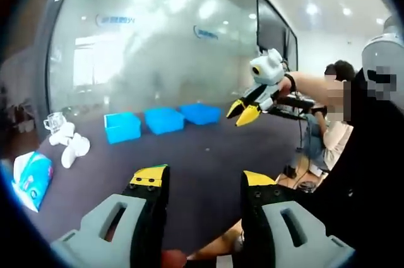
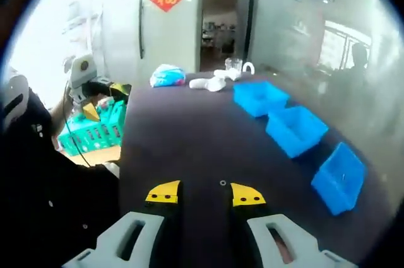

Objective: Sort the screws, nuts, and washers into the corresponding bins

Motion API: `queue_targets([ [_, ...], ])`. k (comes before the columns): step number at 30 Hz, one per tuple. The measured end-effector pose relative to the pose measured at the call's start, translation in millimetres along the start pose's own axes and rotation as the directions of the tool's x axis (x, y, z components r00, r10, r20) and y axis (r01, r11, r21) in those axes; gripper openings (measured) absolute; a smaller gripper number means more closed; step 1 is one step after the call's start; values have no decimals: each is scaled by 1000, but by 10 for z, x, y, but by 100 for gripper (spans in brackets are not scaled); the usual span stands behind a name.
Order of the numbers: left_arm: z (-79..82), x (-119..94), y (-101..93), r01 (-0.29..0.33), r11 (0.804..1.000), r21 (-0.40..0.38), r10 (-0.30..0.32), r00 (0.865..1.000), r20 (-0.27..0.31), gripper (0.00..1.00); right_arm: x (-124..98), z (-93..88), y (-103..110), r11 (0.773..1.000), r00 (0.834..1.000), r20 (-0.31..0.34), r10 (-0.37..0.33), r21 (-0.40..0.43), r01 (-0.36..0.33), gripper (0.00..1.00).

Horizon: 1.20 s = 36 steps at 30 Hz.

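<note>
Three blue bins stand in a row on the dark table: (image 1: 122, 127), (image 1: 164, 120), (image 1: 201, 113), seen from the other side as (image 2: 260, 98), (image 2: 295, 130), (image 2: 341, 176). A tiny metal piece (image 2: 222, 183) lies on the table just beyond my right gripper (image 2: 205, 193), whose jaws are open and hold nothing. It may be the same speck as the one at mid-table (image 1: 207, 150); its kind is too small to tell. My left gripper (image 1: 204, 180) is open and empty above the near table edge. The right gripper (image 1: 243, 112) hangs over the table's right side, and the left gripper (image 2: 93, 103) is off the table's left edge.
At the table's far end are a tissue pack (image 1: 31, 176) (image 2: 167, 75), white objects (image 1: 71, 147) (image 2: 208, 83) and a glass cup (image 1: 53, 121) (image 2: 235, 64). A green basket (image 2: 95, 130) sits beside the table. A person (image 1: 372, 154) stands close. A glass wall (image 1: 158, 47) backs the bins.
</note>
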State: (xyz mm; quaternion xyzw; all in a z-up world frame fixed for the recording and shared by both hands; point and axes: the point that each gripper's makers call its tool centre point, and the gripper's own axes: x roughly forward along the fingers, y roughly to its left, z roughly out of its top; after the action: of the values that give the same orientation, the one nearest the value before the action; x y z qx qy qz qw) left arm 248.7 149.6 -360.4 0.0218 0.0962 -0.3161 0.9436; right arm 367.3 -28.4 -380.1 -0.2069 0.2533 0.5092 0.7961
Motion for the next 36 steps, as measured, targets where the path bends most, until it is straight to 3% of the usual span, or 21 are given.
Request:
queue_targets([
  [8, -2, -23, 35, -7, 1000, -12, 7, 1000, 9, 43, 298, -70, -76, 998, 991, -122, 45, -40, -50, 24],
  [11, -2, -25, 45, -6, 1000, -15, 7, 1000, 13, 43, 422, -130, -101, 995, 985, -172, 31, -83, -46, 24],
  [19, -34, -54, 71, -10, 1000, -23, 11, 1000, 12, 43, 598, -287, -96, 993, 961, -269, 59, -83, -84, 24],
  [36, -117, -52, 85, -23, 999, -32, 23, 1000, -5, 43, 841, -407, -152, 988, 931, -354, 89, -86, -127, 16],
])
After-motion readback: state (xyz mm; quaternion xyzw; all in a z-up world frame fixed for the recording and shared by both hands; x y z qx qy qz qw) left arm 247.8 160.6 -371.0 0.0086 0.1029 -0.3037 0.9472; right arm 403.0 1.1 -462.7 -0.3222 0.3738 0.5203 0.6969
